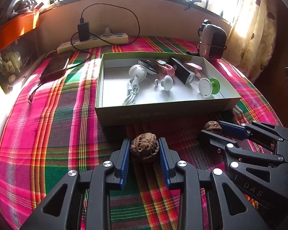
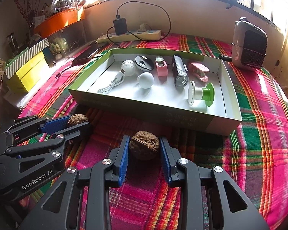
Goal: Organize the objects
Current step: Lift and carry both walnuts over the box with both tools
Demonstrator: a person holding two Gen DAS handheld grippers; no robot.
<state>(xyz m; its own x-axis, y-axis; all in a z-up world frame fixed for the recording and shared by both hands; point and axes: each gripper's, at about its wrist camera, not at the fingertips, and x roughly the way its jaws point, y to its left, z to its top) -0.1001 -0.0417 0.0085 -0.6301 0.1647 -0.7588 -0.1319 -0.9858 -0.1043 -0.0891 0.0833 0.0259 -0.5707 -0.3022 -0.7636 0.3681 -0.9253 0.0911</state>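
Observation:
My left gripper point(image 1: 144, 148) is shut on a brown walnut point(image 1: 144, 149), just in front of the open cardboard box point(image 1: 163, 111). My right gripper point(image 2: 144, 146) is shut on a second walnut point(image 2: 144, 145), also in front of the box point(image 2: 182, 118). Each gripper shows in the other's view: the right gripper point(image 1: 211, 129) with its walnut point(image 1: 213, 127), the left gripper point(image 2: 76, 123) with its walnut point(image 2: 77, 119). The box holds several small items: a white USB lamp with cable point(image 1: 135, 76), a white knob point(image 1: 167, 83), a green-and-white spool point(image 2: 201, 94), a black bike light point(image 2: 179, 73), pink clips.
The plaid cloth point(image 1: 57, 115) covers the table. A power strip with a charger point(image 1: 94, 40) lies by the far wall, a dark phone point(image 1: 55, 66) at the left, a small heater-like device point(image 2: 248, 46) at the back right. Boxes point(image 2: 26, 71) are stacked at the left.

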